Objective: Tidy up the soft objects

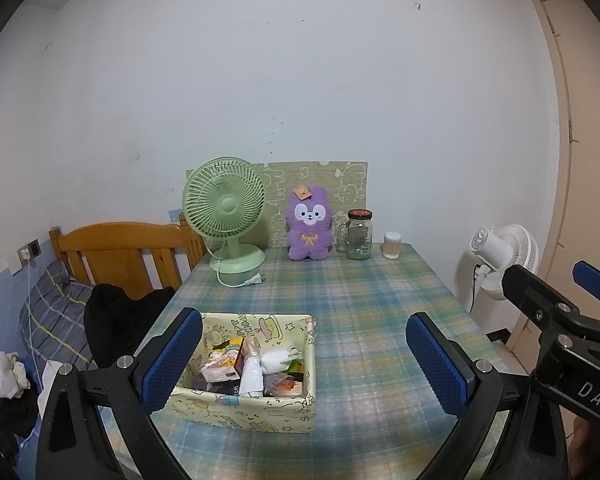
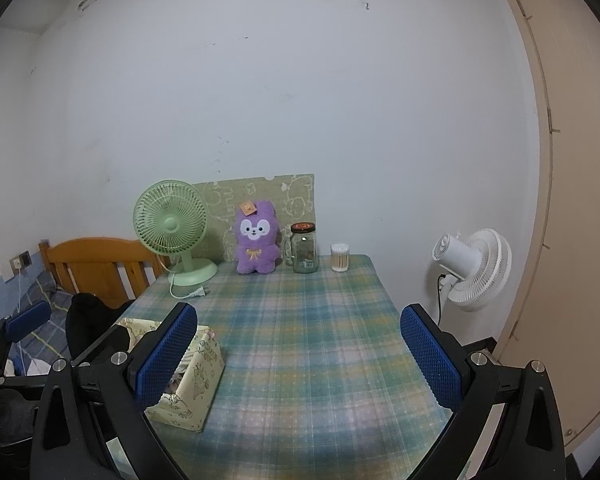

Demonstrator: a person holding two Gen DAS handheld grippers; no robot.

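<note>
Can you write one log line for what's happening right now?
left hand-held gripper: open, empty | right hand-held gripper: open, empty | purple plush toy: upright, untouched | fabric box: full

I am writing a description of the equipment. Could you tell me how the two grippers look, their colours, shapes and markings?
Both are alike. The left gripper and the right gripper have black plastic frames with silver round screws. Each finger carries a blue pad with a fine dotted texture. White letters "DAS" are printed on the right gripper's black body. No cables or sleeves are visible.
</note>
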